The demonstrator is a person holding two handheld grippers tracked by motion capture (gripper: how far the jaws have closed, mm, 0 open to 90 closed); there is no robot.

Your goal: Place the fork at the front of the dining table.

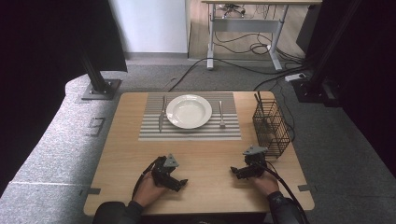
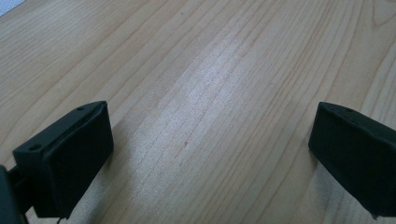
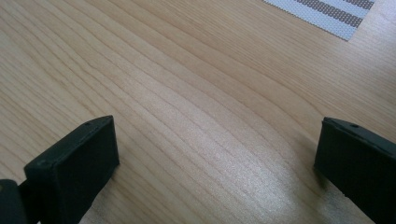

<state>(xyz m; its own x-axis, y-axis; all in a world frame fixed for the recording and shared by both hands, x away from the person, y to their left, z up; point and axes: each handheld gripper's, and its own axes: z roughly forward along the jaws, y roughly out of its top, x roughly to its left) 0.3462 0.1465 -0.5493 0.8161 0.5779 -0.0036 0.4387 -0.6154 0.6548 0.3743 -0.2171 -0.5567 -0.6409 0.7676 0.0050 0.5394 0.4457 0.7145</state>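
A white plate [image 1: 189, 111] lies on a grey striped placemat [image 1: 189, 132] at the far middle of the wooden table [image 1: 205, 154]. A knife [image 1: 161, 116] lies left of the plate and a fork [image 1: 221, 115] right of it. My left gripper [image 1: 180, 183] rests low over the table's near left part, open, with bare wood between its jaws [image 2: 210, 140]. My right gripper [image 1: 235, 171] rests at the near right, open too, over bare wood [image 3: 215, 149]. A corner of the placemat [image 3: 327, 11] shows at the top of the right gripper view.
A black wire basket [image 1: 271, 128] stands at the table's right edge, just beyond the right gripper. A black stand base [image 1: 100, 88] sits on the floor at the far left. Cables [image 1: 243, 65] and a desk frame [image 1: 247, 28] lie beyond the table.
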